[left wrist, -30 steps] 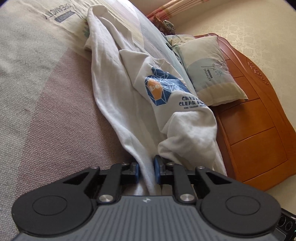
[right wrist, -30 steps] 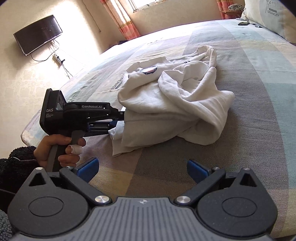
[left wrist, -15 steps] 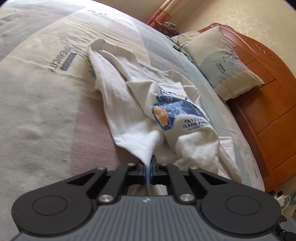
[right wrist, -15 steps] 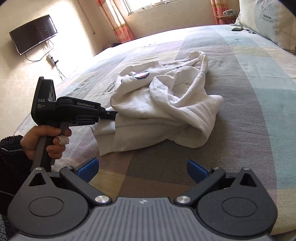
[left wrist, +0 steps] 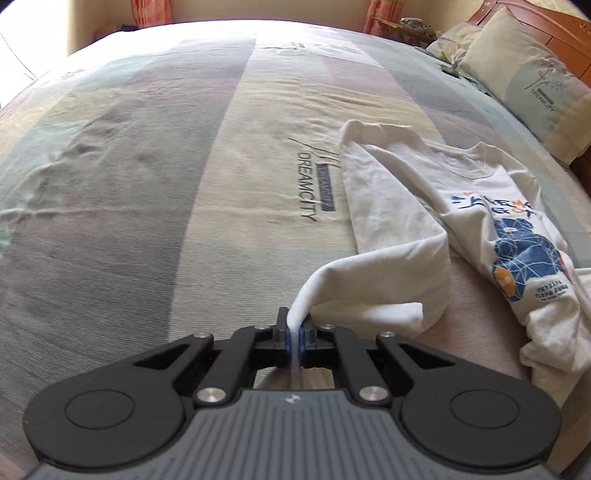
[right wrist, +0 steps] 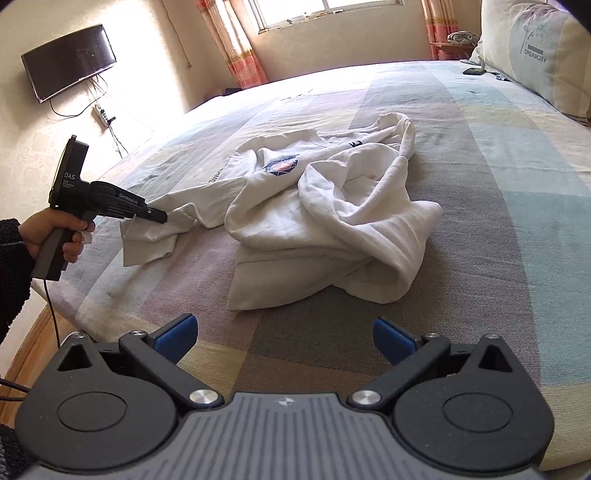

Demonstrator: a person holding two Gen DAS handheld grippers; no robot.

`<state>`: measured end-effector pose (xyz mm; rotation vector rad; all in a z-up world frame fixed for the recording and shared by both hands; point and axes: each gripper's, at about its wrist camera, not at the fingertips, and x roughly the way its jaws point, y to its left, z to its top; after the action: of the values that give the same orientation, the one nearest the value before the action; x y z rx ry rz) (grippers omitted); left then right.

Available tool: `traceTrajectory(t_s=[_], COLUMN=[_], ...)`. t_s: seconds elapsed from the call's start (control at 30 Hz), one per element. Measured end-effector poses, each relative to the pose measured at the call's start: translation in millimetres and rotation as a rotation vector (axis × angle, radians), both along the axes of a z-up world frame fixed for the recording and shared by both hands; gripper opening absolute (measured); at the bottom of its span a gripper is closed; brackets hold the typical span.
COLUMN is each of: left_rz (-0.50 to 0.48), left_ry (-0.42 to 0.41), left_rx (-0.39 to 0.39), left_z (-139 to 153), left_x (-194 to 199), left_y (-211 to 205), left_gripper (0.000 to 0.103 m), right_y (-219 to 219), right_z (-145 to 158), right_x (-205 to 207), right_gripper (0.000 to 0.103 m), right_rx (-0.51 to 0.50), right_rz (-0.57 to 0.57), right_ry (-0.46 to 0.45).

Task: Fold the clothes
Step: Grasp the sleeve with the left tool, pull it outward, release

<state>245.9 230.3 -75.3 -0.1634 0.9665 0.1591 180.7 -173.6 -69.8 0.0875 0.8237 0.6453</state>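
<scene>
Plainly, the left tongs (left wrist: 294,339) are pinched tight on the edge of a sleeve of the white sweatshirt (left wrist: 480,236), lifting that sleeve just off the bed (left wrist: 147,184) near its edge, while the right tongs (right wrist: 282,338) hang wide apart with nothing between them, well short of the garment. Beyond them the sweatshirt (right wrist: 332,221) lies crumpled in the middle of the striped bedspread with its blue printed emblem facing up, a pillow (right wrist: 535,55) at the headboard end, and a wall television (right wrist: 68,61) and curtained window (right wrist: 325,13) past the far side.
</scene>
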Motion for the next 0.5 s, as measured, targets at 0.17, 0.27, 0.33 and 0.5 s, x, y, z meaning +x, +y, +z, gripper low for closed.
traceTrajectory(t_s=[0.17,0.27,0.33,0.5], left_rz=[0.072,0.122,0.159,0.26], left_ry=[0.045,0.055,0.06,0.068], left_rx=[0.106,0.161,0.203,0.16], left_z=[1.5,5.5,9.1,11.0], left_x=[7.2,11.1,14.0,22.5], left_y=[36.1,60.3,77.6,119.4], left_gripper=[0.005,0.005,0.005,0.031], right_y=[2.4,3.3,3.3,5.9], right_z=[-0.3,-0.1,-0.8,-2.5], right_x=[3.2,3.8,5.8,7.7], right_gripper=[0.103,0.103,0.103,0.103], right_rx=[-0.012,-0.025,-0.033,-0.051], right_rz=[-0.007,-0.012,-0.021,-0.041], right_ry=[0.0,-0.003,-0.003,0.008])
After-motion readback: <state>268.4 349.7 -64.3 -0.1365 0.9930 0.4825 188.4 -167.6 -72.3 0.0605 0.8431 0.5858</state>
